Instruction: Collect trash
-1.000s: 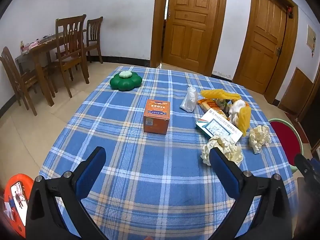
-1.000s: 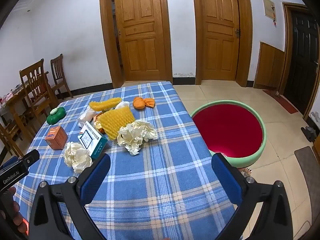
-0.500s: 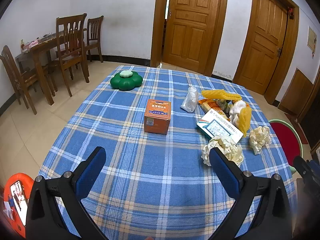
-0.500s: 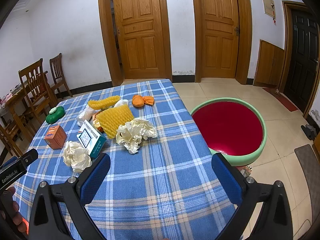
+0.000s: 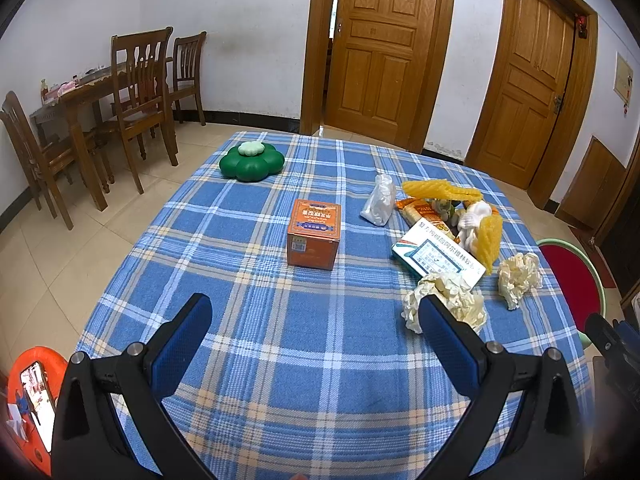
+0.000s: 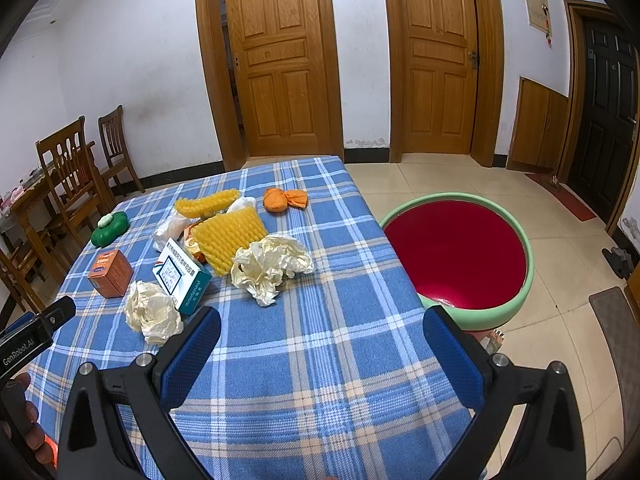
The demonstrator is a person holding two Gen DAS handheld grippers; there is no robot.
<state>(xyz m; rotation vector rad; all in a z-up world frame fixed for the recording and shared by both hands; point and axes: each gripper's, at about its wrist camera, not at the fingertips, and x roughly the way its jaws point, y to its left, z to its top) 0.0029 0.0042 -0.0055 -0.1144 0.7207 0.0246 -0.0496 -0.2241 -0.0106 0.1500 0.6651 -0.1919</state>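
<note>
Trash lies on the blue plaid tablecloth point(image 5: 304, 344): two crumpled paper balls point(image 5: 444, 304) point(image 6: 272, 264), yellow foam netting point(image 6: 230, 234), a white-teal medicine box point(image 6: 182, 276), a clear plastic bag point(image 5: 379, 200), an orange wrapper point(image 6: 285, 199) and an orange box point(image 5: 314, 233). A red basin with a green rim point(image 6: 456, 252) stands on the floor right of the table. My left gripper point(image 5: 316, 334) is open and empty over the near table. My right gripper point(image 6: 322, 336) is open and empty near the table's right edge, short of the paper.
A green flower-shaped container point(image 5: 252, 162) sits at the far left of the table. Wooden chairs and a dining table point(image 5: 120, 96) stand to the left. Two wooden doors point(image 6: 280, 60) are behind. An orange object point(image 5: 28, 400) with a phone is at lower left.
Both grippers have edged slightly forward toward the trash; the objects look a little nearer. Both stay open and empty.
</note>
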